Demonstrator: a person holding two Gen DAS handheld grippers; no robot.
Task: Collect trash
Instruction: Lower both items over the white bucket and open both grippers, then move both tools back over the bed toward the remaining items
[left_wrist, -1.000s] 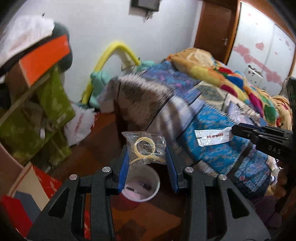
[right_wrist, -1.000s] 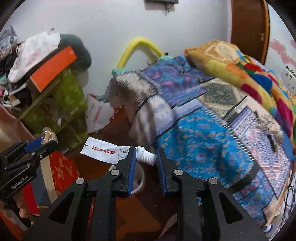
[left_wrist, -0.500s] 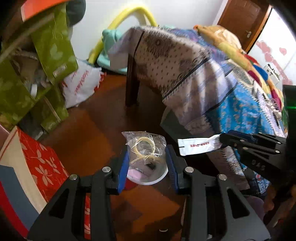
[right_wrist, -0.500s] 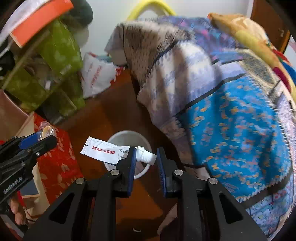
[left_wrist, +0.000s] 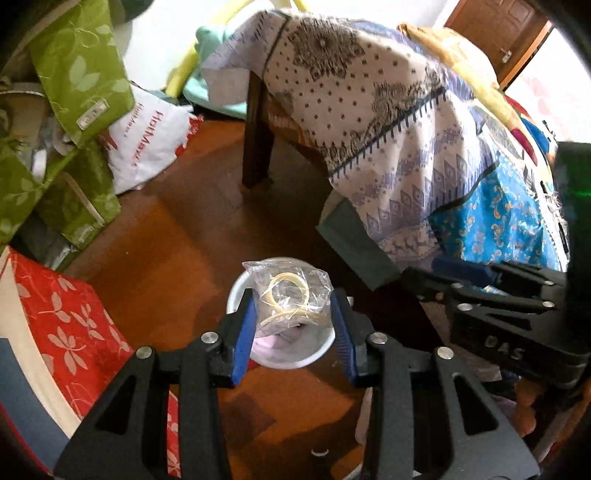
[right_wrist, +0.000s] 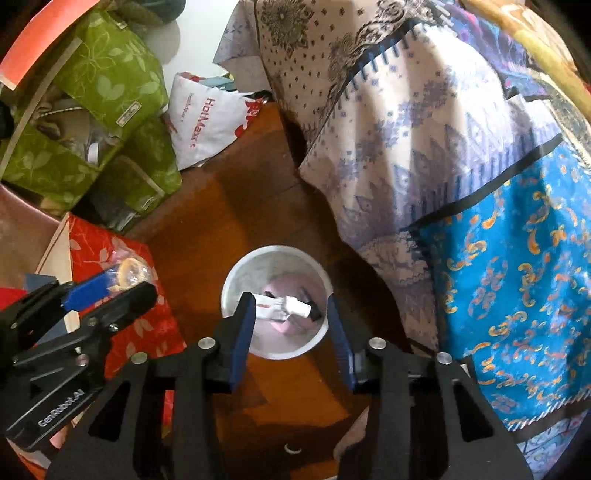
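Note:
Between the blue pads of my left gripper (left_wrist: 293, 300) sits a clear plastic bag (left_wrist: 286, 286) with yellowish rings inside; the jaws are just starting to open, and both pads still touch it. It hangs right over a white bin (left_wrist: 236, 291) on the floor. My right gripper (right_wrist: 289, 301) is opening above the same bin (right_wrist: 231, 284). A white tube (right_wrist: 275, 308) with a white cap lies free below its fingers, inside the bin. In the right wrist view the left gripper (right_wrist: 129, 280) appears at the left with the bag.
A bed draped in patterned sheets (right_wrist: 424, 147) overhangs close to the bin's right side, with its dark wooden leg (left_wrist: 258, 140) behind. Green bags (right_wrist: 103, 92), a white shopping bag (right_wrist: 203, 118) and a red floral box (right_wrist: 110, 266) crowd the left. The floor is brown wood.
Both grippers came down and tipped toward the white bin. The right gripper's jaws spread and the tube left them and dropped into the bin. The left gripper still carries the bag.

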